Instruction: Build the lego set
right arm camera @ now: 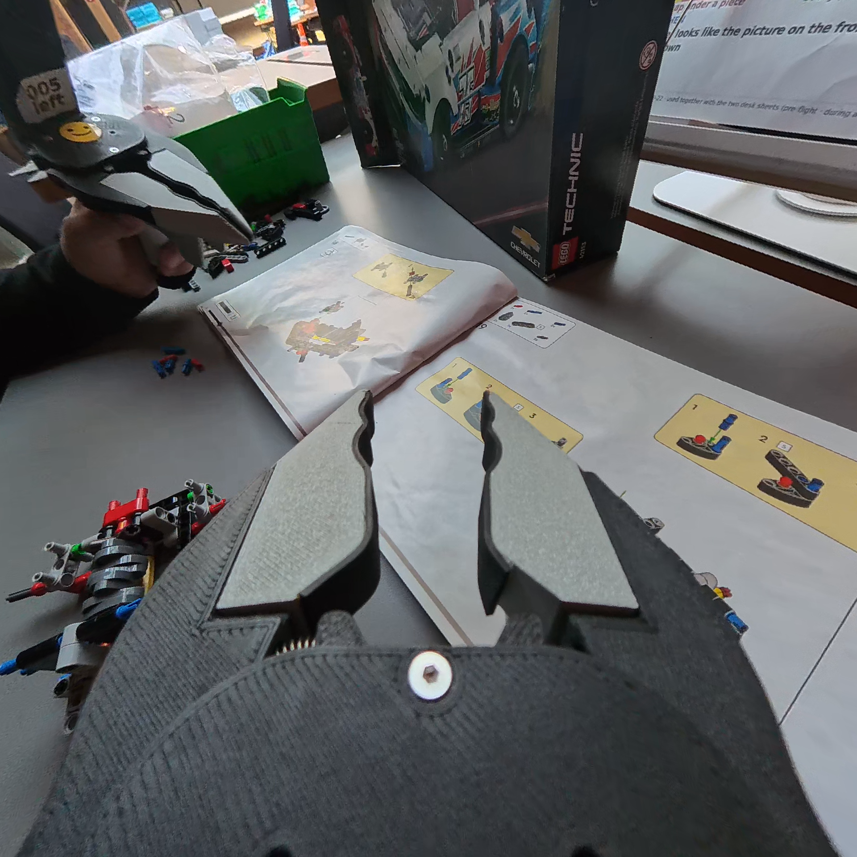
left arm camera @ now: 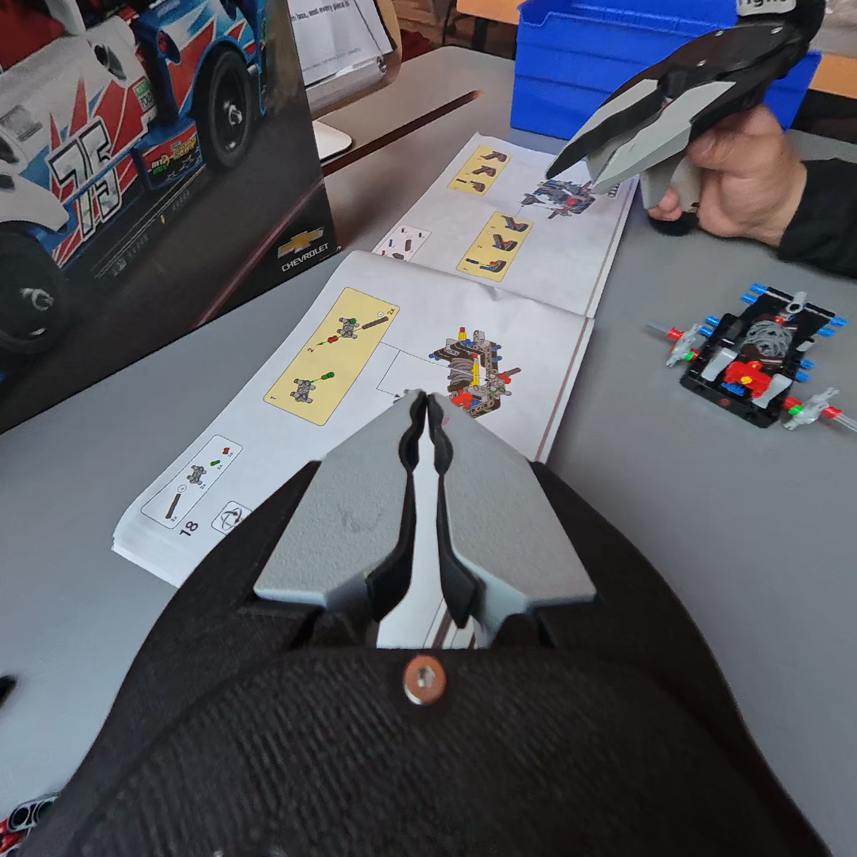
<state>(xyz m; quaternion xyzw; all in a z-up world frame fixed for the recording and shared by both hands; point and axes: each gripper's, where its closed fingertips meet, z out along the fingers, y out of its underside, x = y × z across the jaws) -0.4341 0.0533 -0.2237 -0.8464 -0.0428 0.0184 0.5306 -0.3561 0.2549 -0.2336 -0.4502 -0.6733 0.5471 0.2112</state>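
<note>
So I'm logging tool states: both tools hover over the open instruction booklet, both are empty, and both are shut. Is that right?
Not quite. Only the left tool is shut; the right tool is open, its fingers clearly apart in the right wrist view. The rest holds: both are empty and hover over the open instruction booklet.

desk (left arm camera: 695, 533): smooth matt grey
booklet (left arm camera: 463, 315): creased paper, slight sheen
box (right arm camera: 533, 139): glossy printed card
right tool (right arm camera: 426, 417): ridged matt black plastic, grainy grey fingers (right arm camera: 315, 501)
bin (right arm camera: 264, 148): glossy green plastic
</note>
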